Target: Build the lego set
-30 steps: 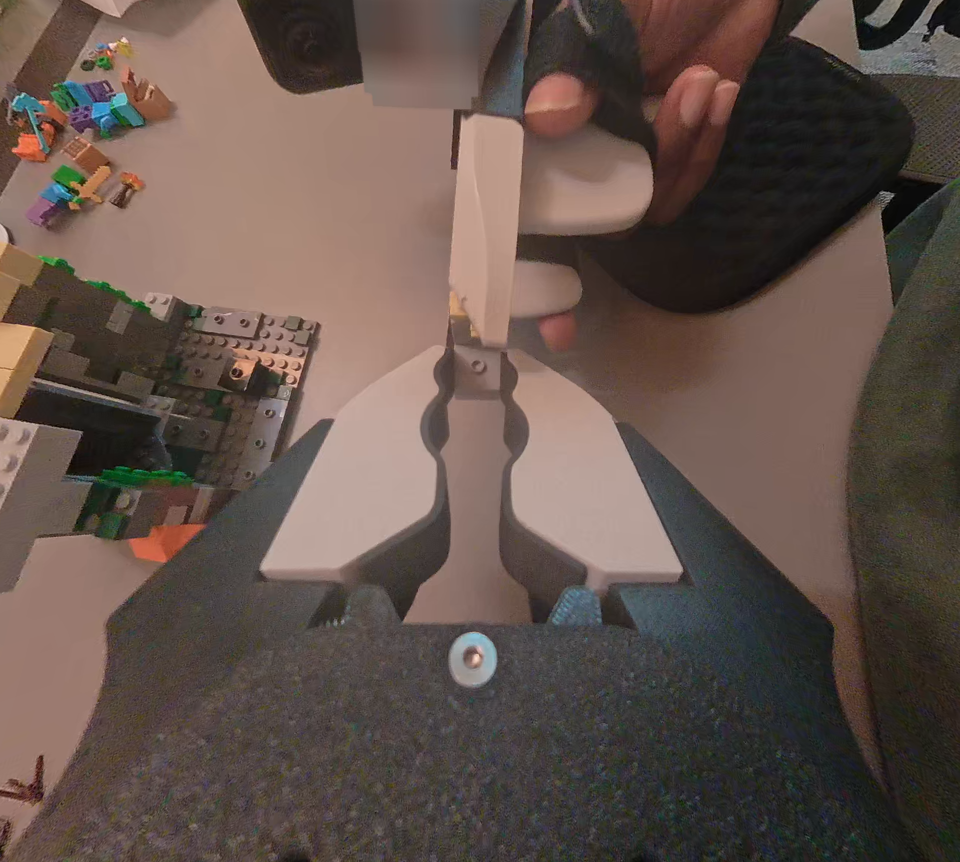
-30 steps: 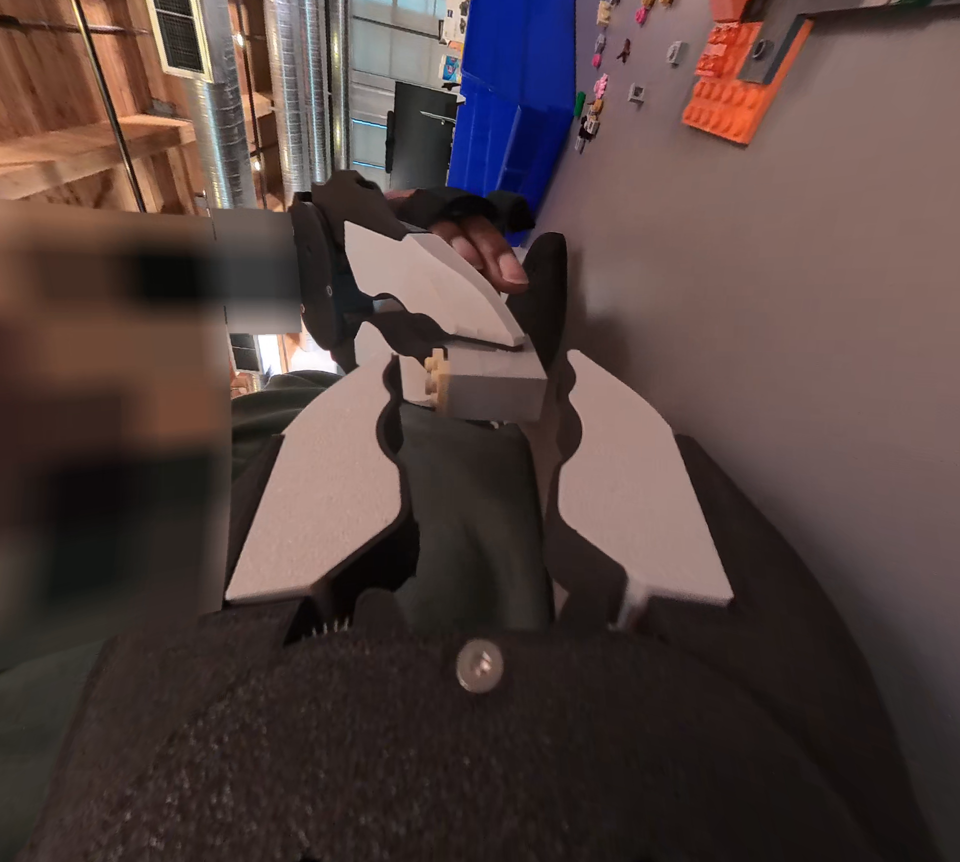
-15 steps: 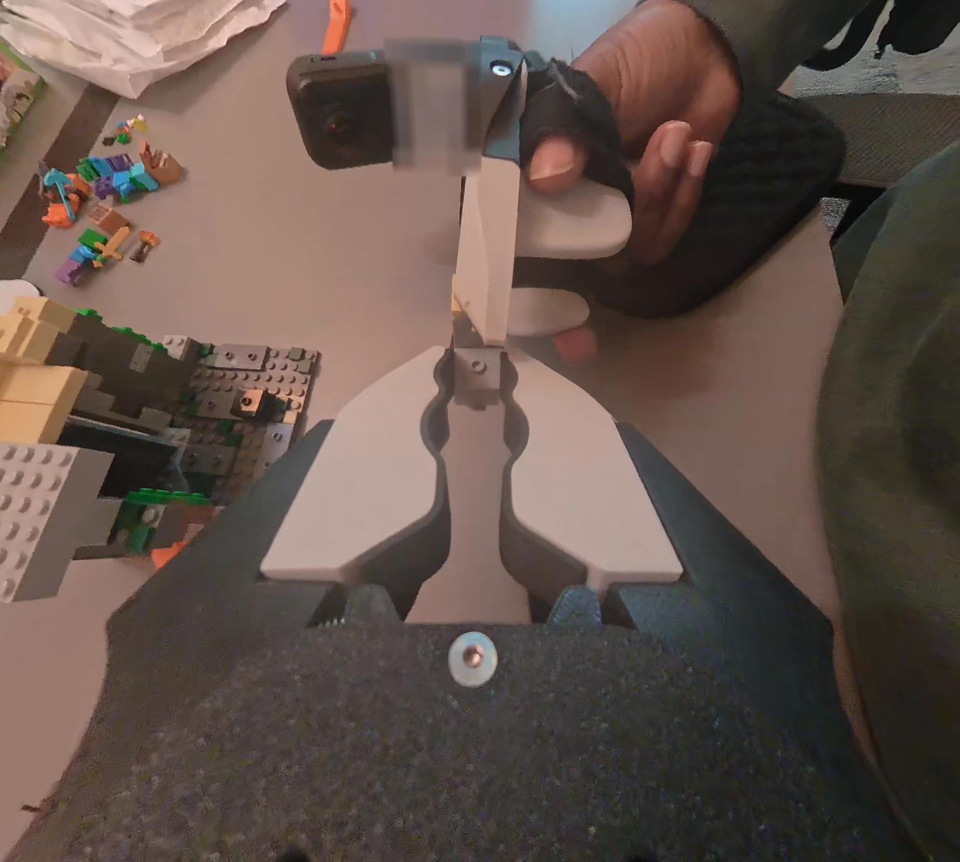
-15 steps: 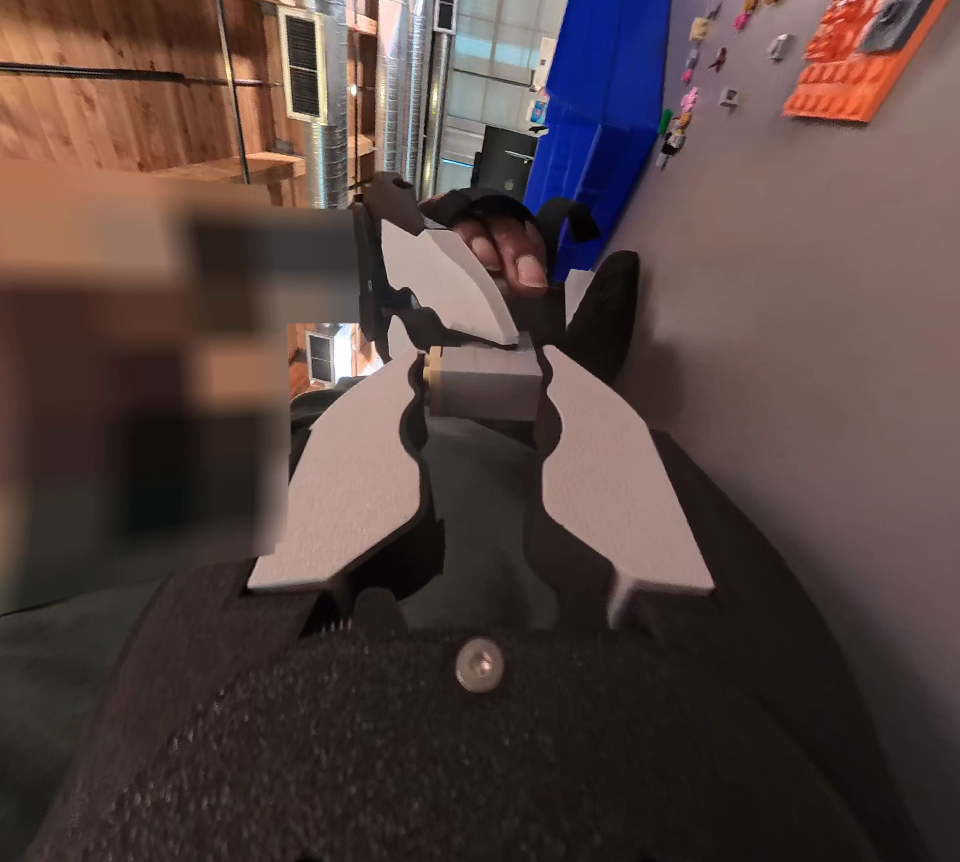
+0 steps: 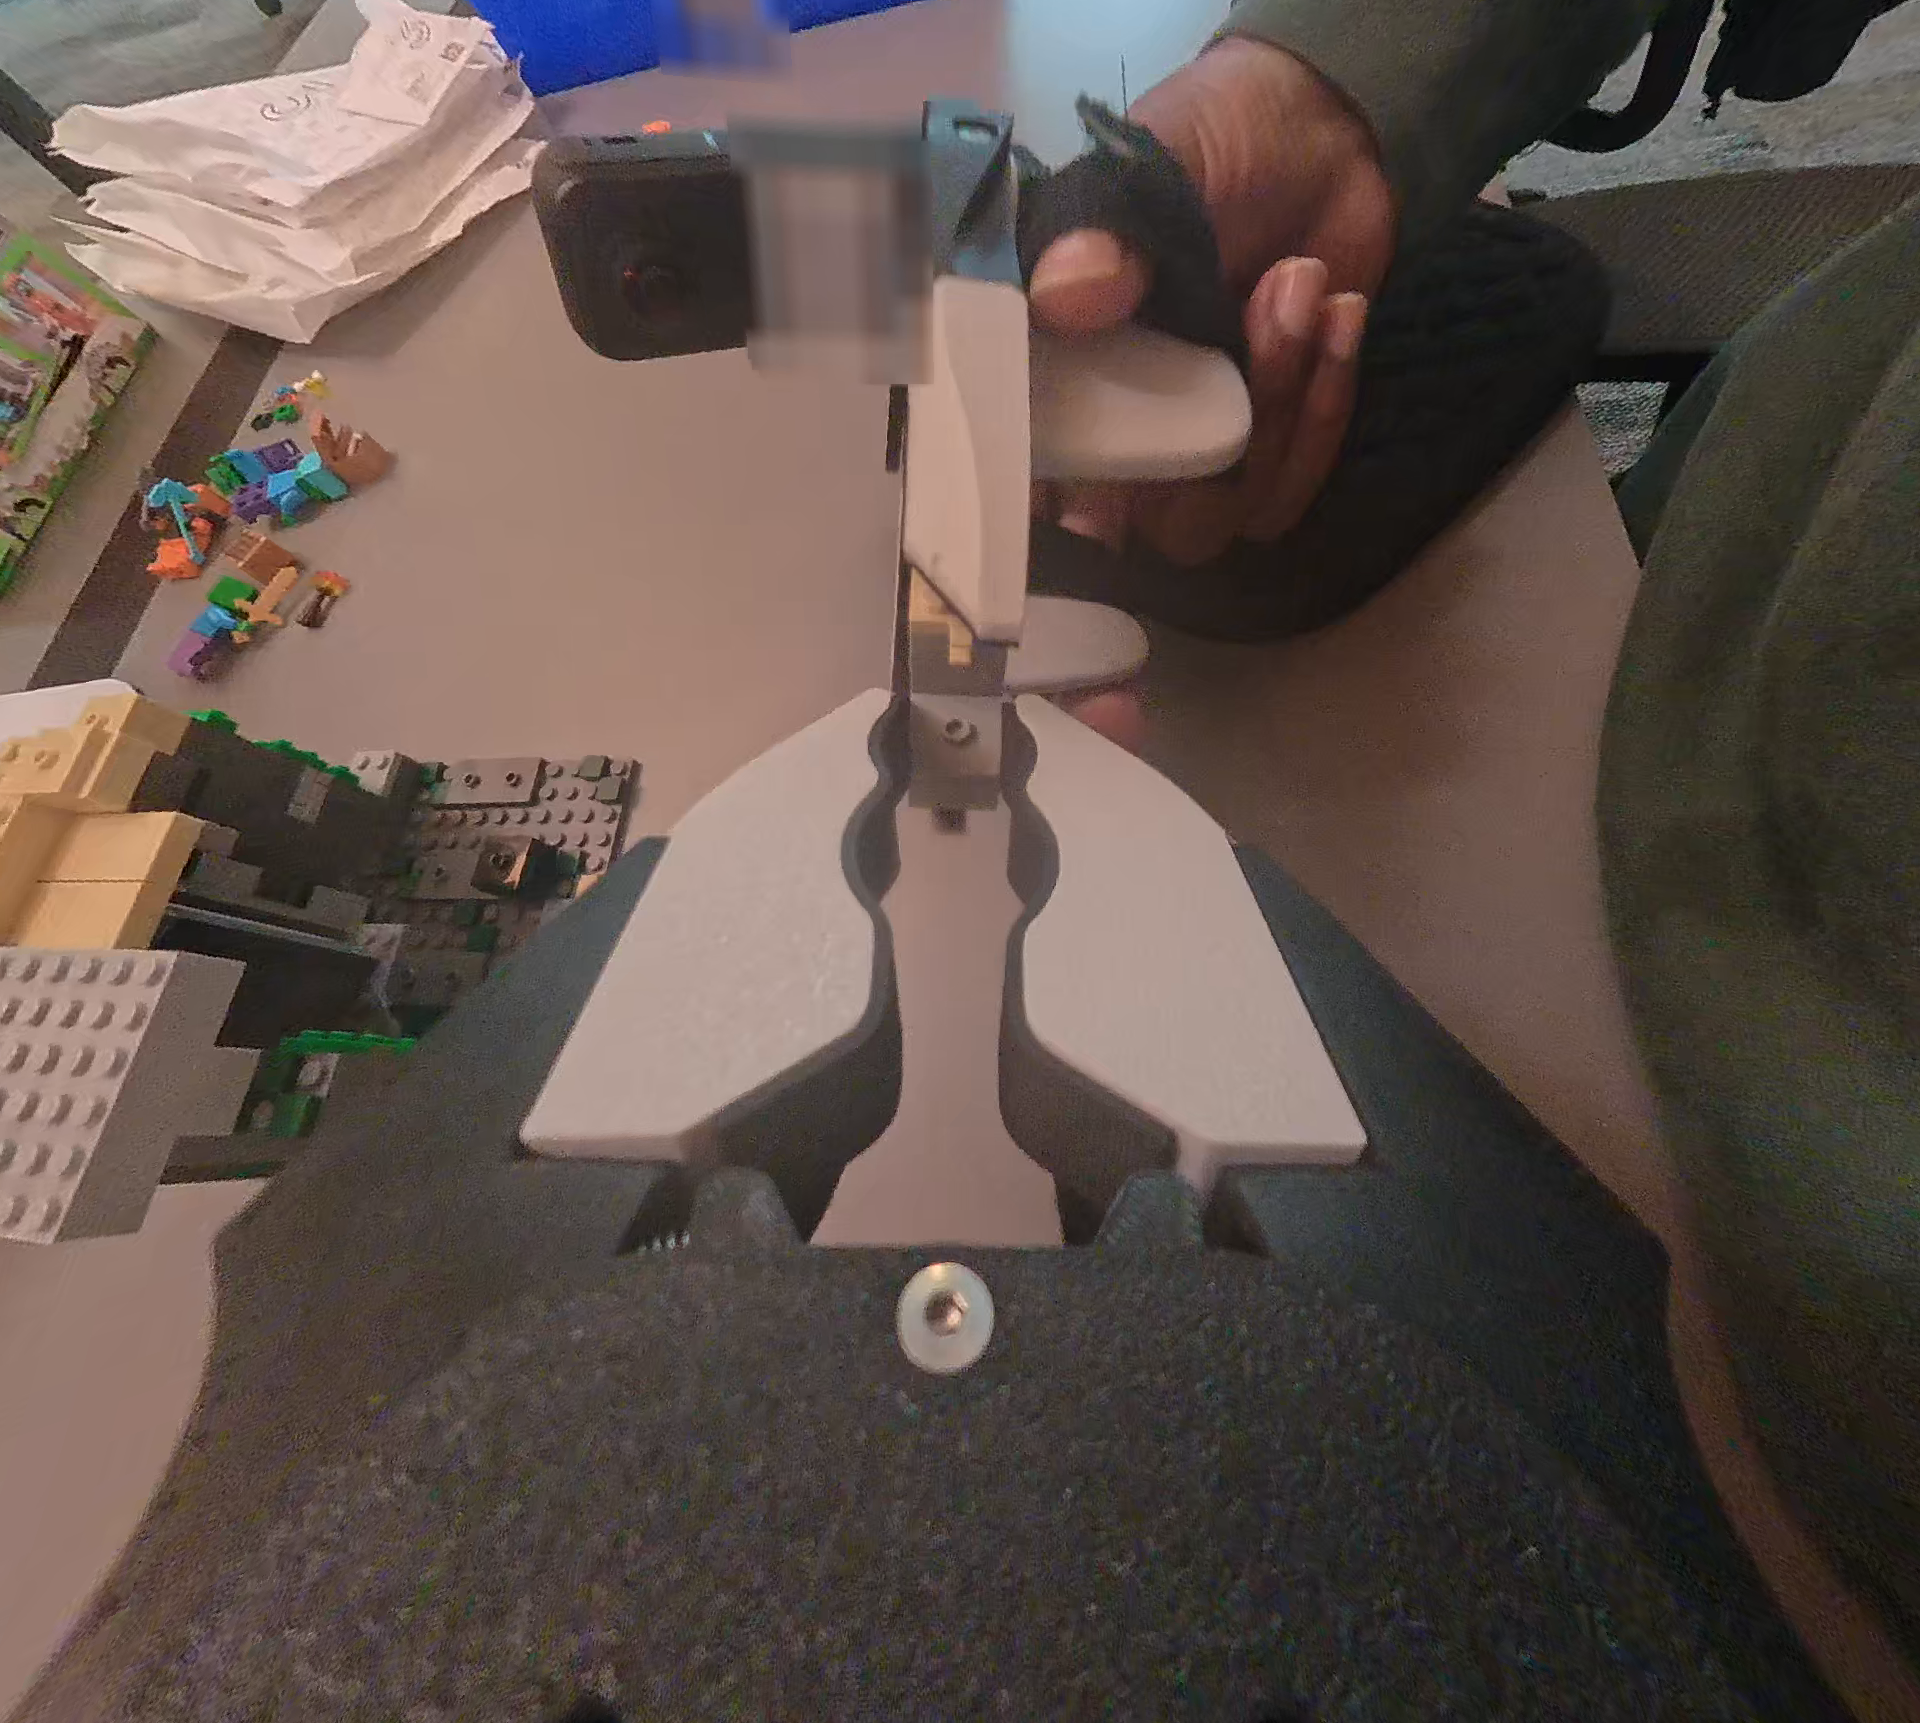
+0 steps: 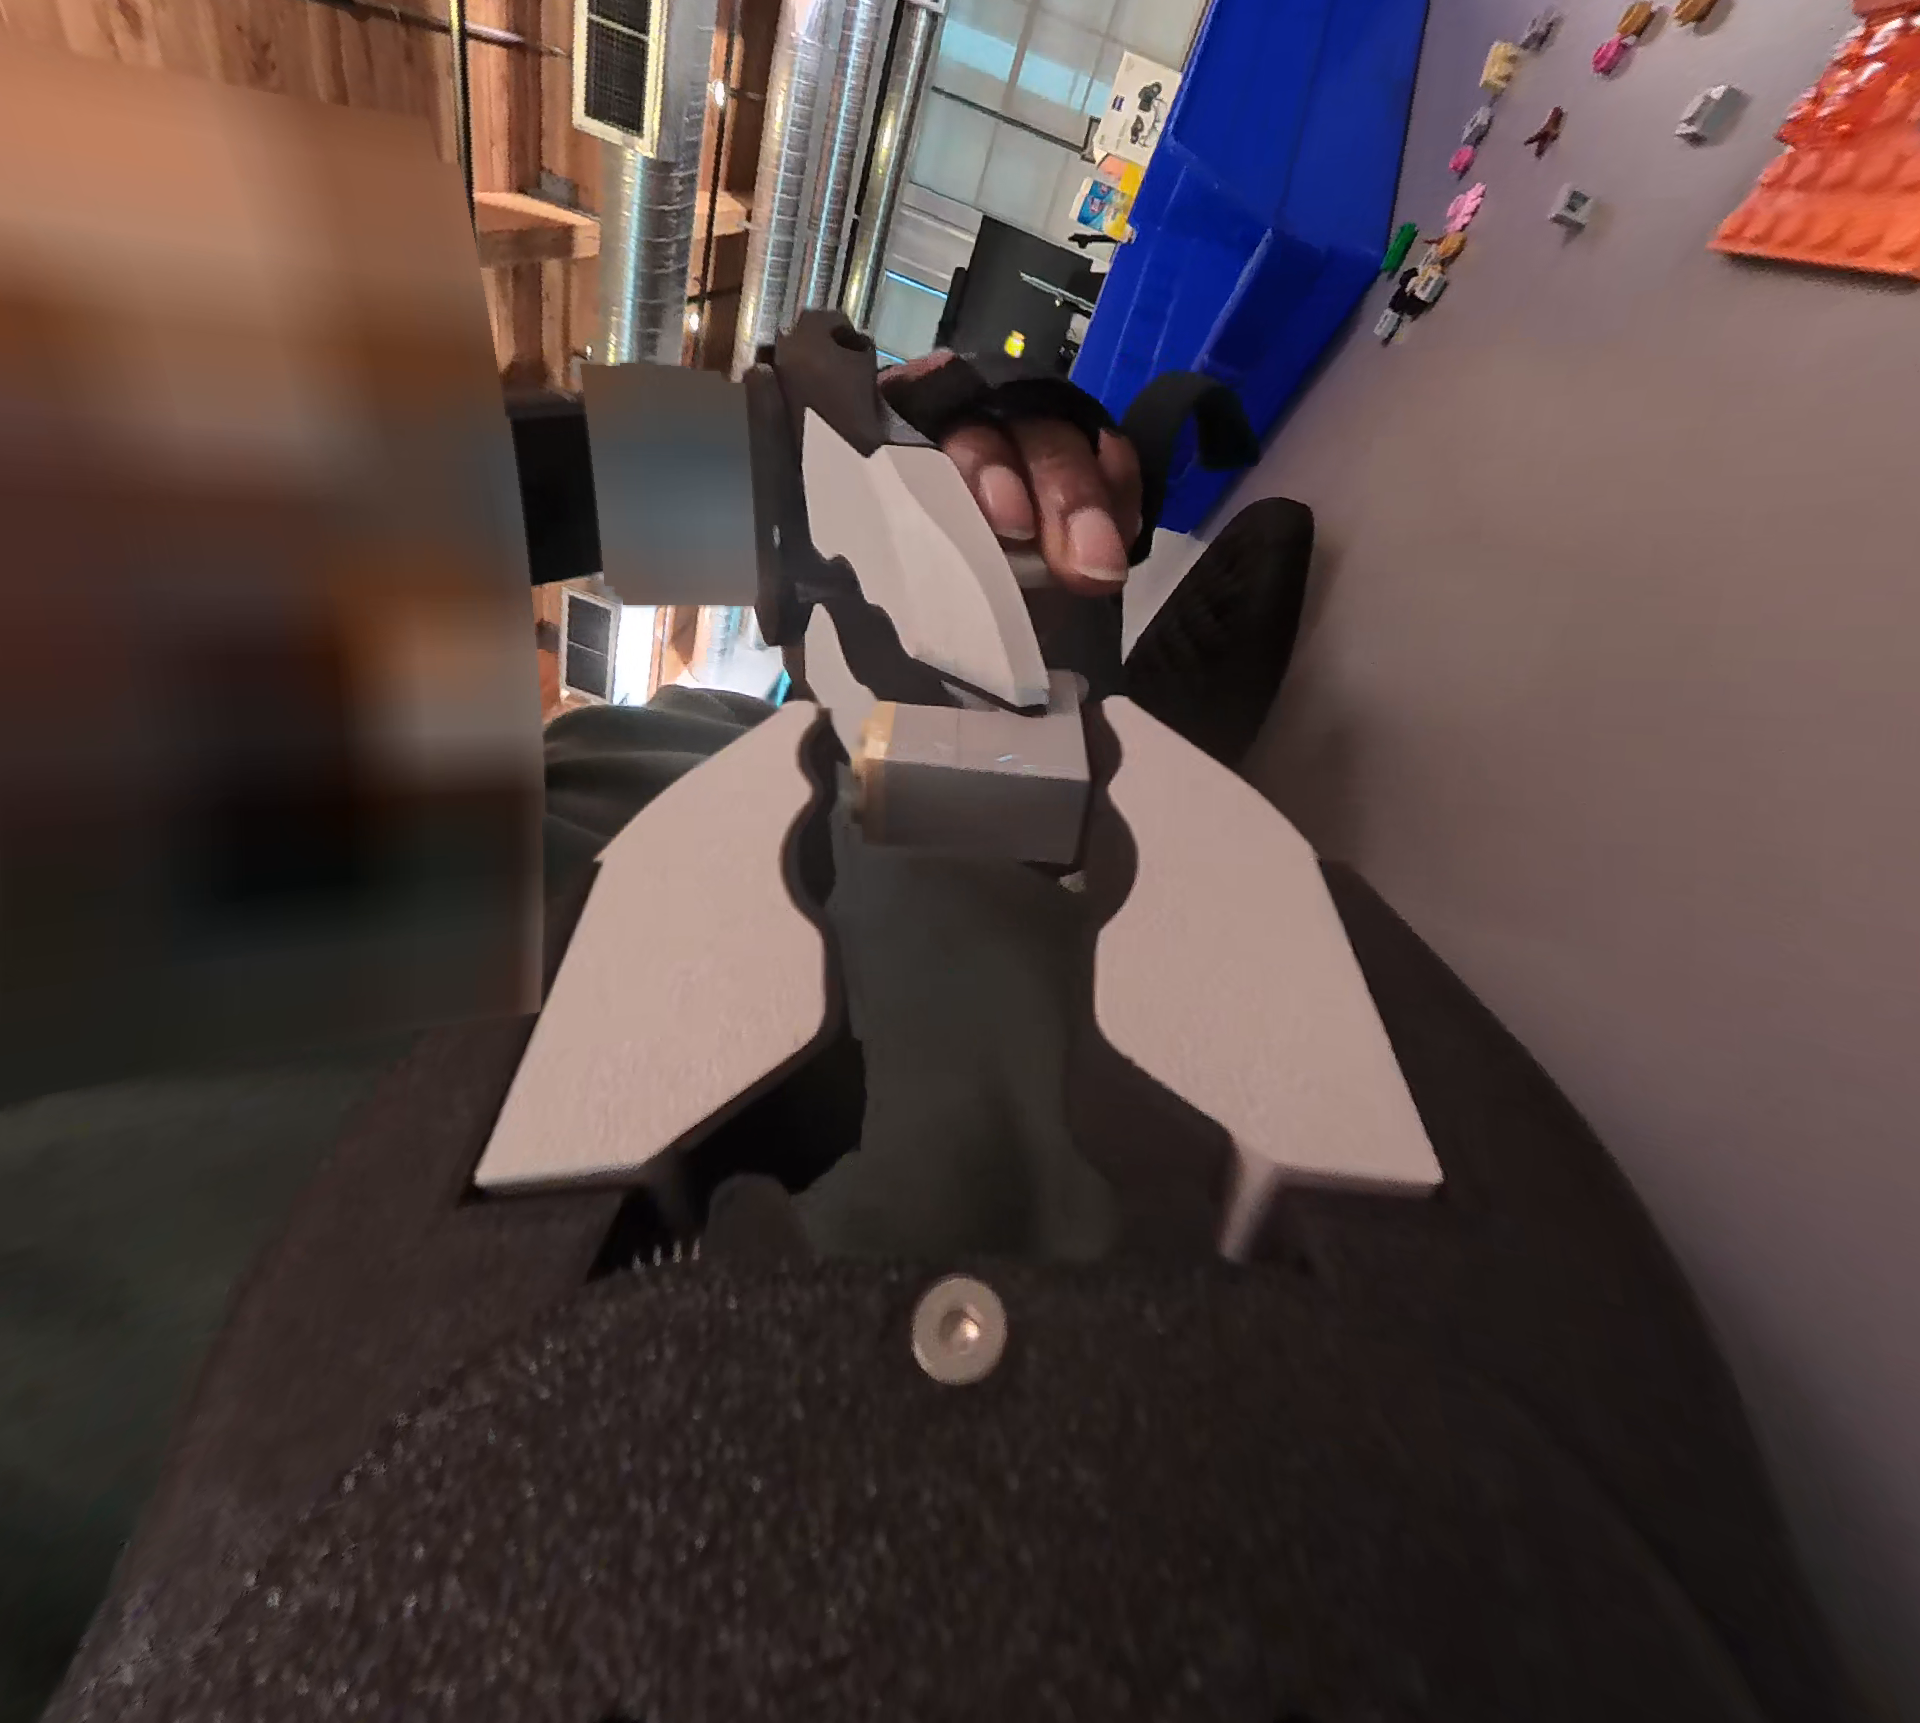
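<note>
While both grippers meet above the desk [image 5: 644, 530], the left gripper [image 5: 951, 764] has its jaws narrow, clamped on a small grey brick assembly [image 6: 971, 785] with a tan end. The right gripper [image 6: 961, 774] brackets that blocky, matte plastic piece lengthwise, both pads apparently touching; loose bricks [image 5: 260, 520] and a studded grey build [image 5: 488, 826] lie nearby.

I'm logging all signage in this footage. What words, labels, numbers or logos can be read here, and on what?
White paper bags: printed marks, too blurred to read.
Green box: print too small to read.
Wall posters: too small to read.
No other writing shows.
</note>
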The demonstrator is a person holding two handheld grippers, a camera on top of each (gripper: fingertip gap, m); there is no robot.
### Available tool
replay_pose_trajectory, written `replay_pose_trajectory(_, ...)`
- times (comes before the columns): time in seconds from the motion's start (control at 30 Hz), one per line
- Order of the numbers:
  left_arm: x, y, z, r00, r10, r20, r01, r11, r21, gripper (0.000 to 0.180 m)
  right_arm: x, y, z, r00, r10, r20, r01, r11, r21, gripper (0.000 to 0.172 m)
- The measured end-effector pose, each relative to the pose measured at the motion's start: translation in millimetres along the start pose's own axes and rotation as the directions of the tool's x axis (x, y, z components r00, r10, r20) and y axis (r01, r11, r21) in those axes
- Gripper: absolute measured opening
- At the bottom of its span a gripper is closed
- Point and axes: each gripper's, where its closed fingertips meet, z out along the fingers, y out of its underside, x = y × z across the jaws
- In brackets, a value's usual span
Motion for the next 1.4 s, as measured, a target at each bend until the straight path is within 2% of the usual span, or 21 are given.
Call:
replay_pose_trajectory(0.1,0,1,1,1.000,-0.008,0.001,0.008,1.000,0.001,0.017,1,-3,0,1.000,0.021,-0.006,-0.021,1.000,0.021,0.052)
replay_pose_trajectory(0.2,-2,0,0,1.000,-0.010,0.009,0.010,1.000,-0.003,0.017,2,-5,0,0.999,0.043,0.005,-0.043,0.998,0.042,0.039)
replay_pose_trajectory(0.33,-3,3,1,0.999,-0.043,0.004,0.043,0.999,-0.014,0.017,5,-7,0,0.998,0.057,0.001,-0.057,0.997,0.057,0.038)
replay_pose_trajectory(0.67,1,11,1,0.981,-0.160,-0.111,0.160,0.987,-0.012,0.016,13,-4,3,0.991,0.131,-0.015,-0.129,0.989,0.078,0.038)
replay_pose_trajectory(0.77,0,12,1,0.962,-0.227,-0.152,0.230,0.973,0.003,0.016,14,-6,4,0.980,0.197,0.011,-0.197,0.975,0.102,0.039)
replay_pose_trajectory(0.83,1,11,1,0.938,-0.284,-0.198,0.294,0.956,0.020,0.016,17,-11,4,0.981,0.194,-0.013,-0.191,0.973,0.133,0.041)
replay_pose_trajectory(0.9,-2,10,0,0.914,-0.339,-0.222,0.355,0.934,0.035,0.016,11,-19,0,0.989,0.148,-0.020,-0.144,0.979,0.144,0.056)
replay_pose_trajectory(1.0,-7,8,-4,0.869,-0.420,-0.261,0.449,0.892,0.057,0.016,4,-31,-15,0.994,-0.030,-0.109,0.042,0.993,0.111,0.058)
replay_pose_trajectory(1.07,-12,9,-6,0.850,-0.452,-0.269,0.485,0.872,0.065,0.016,0,-33,-27,0.962,-0.201,-0.186,0.208,0.978,0.022,0.053)
replay_pose_trajectory(1.13,-14,9,-6,0.831,-0.478,-0.283,0.515,0.854,0.069,0.016,5,-32,-39,0.863,-0.417,-0.286,0.396,0.909,-0.129,0.046)
replay_pose_trajectory(1.2,-15,9,-6,0.817,-0.496,-0.294,0.536,0.842,0.067,0.016,14,-27,-47,0.740,-0.580,-0.340,0.503,0.813,-0.293,0.045)
replay_pose_trajectory(1.4,-13,9,0,0.811,-0.508,-0.290,0.544,0.837,0.055,0.016,14,-22,-38,0.591,-0.758,-0.275,0.588,0.639,-0.497,0.041)
